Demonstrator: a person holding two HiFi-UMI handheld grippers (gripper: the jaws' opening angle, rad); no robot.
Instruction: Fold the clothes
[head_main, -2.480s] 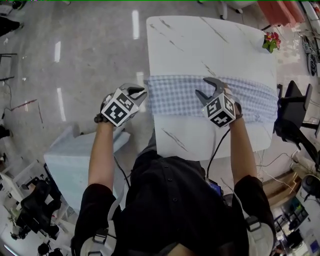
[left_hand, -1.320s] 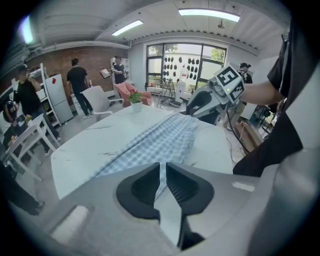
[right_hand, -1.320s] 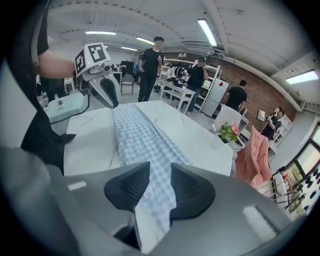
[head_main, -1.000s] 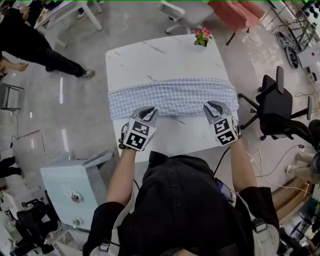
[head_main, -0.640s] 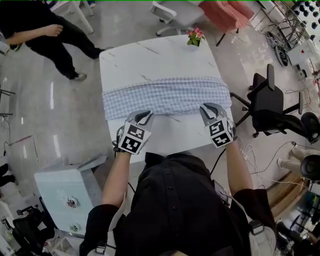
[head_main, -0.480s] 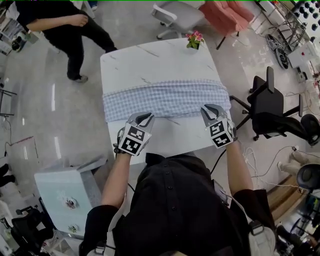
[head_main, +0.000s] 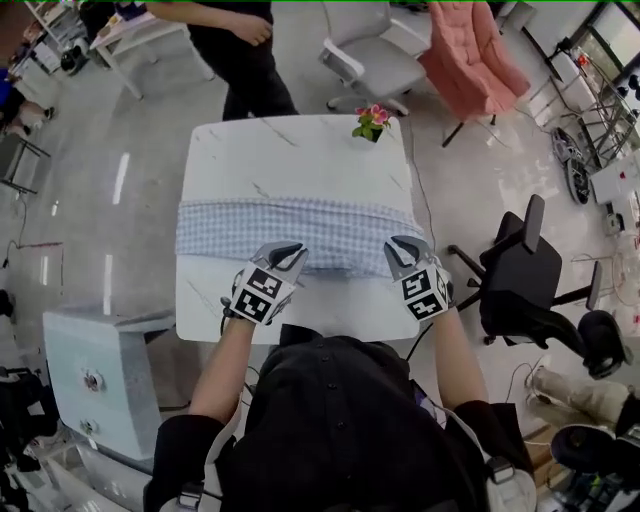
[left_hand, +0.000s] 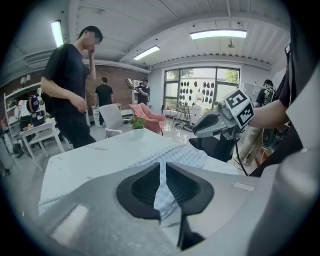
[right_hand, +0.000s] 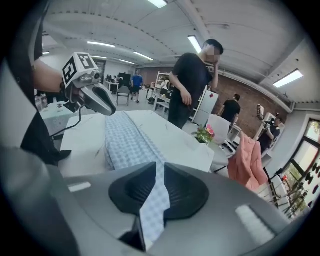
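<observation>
Head view: table with cloth, potted flowers

In the head view, the top edge cuts off the standing person at 12 o'clock at the chest. The left gripper and right gripper cover the near hem of the checked cloth where they pinch it. The wearer's torso hides part of the 6 o'clock edge of the table. In each gripper view, the gripper body hides the cloth below the jaws.

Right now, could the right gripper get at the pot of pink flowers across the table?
Probably not: the right gripper is shut on the blue checked cloth, and the pot of pink flowers stands at the far edge.
</observation>
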